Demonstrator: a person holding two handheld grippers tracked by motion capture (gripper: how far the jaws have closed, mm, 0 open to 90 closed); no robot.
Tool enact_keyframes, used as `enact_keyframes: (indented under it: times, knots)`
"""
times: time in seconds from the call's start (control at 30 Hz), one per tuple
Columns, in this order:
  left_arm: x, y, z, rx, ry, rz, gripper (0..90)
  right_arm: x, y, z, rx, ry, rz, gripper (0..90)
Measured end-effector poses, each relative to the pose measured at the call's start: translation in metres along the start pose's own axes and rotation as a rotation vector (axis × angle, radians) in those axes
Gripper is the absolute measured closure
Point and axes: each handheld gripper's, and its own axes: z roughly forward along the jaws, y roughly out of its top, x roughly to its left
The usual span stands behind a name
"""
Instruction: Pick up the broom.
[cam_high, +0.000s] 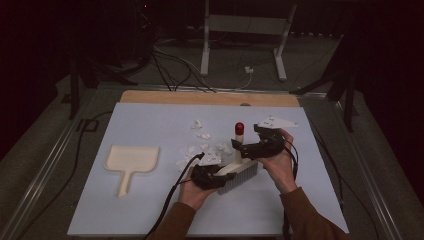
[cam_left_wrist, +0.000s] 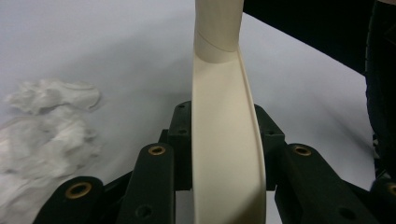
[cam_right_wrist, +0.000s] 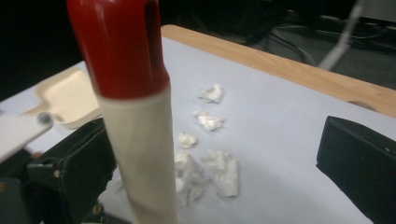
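High view: saw a stiff, light plastic brush on the table, cream handle curving up to a red tip. Judged it rigid and smooth, a little slippery; best held on the handle, not the soft bristles. Left gripper clamped shut on the handle's lower curve. Right gripper jaws spread wide, upright handle between them, untouched. Crumpled white paper scraps just beyond the fingers; flat cream dustpan well apart to the left.
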Motion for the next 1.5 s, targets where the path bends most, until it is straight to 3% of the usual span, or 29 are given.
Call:
enact_keyframes:
  times: [0.1,0.27,0.37,0.57,0.77,1.23,1.4,1.5]
  knots:
    - [0.002,0.0,-0.005,-0.002,0.0,0.003,69.2,-0.006,-0.005,-0.002,-0.023,0.069,-0.018,0.0]
    - [0.003,0.0,-0.011,0.012,0.003,0.026,69.2,-0.008,-0.007,-0.001,-0.015,0.108,-0.027,0.0]
    - [0.004,-0.001,-0.015,0.008,0.0,0.029,69.2,-0.007,-0.006,-0.002,0.013,0.126,-0.013,0.0]
    - [0.01,-0.001,-0.028,-0.001,-0.011,0.028,69.2,-0.006,-0.011,-0.002,0.03,0.186,-0.045,0.0]
    - [0.017,0.001,-0.046,-0.007,-0.02,0.044,69.2,-0.003,-0.014,0.006,0.081,0.259,-0.088,0.0]
    - [0.038,0.003,-0.076,-0.001,-0.116,0.136,69.2,0.016,-0.016,0.03,0.208,0.357,-0.205,0.4]
    - [0.04,0.003,-0.078,0.012,-0.164,0.158,69.1,0.023,-0.016,0.037,0.263,0.398,-0.247,5.9]
    - [0.04,0.003,-0.079,0.022,-0.183,0.174,69.1,0.026,-0.016,0.04,0.289,0.438,-0.269,15.8]
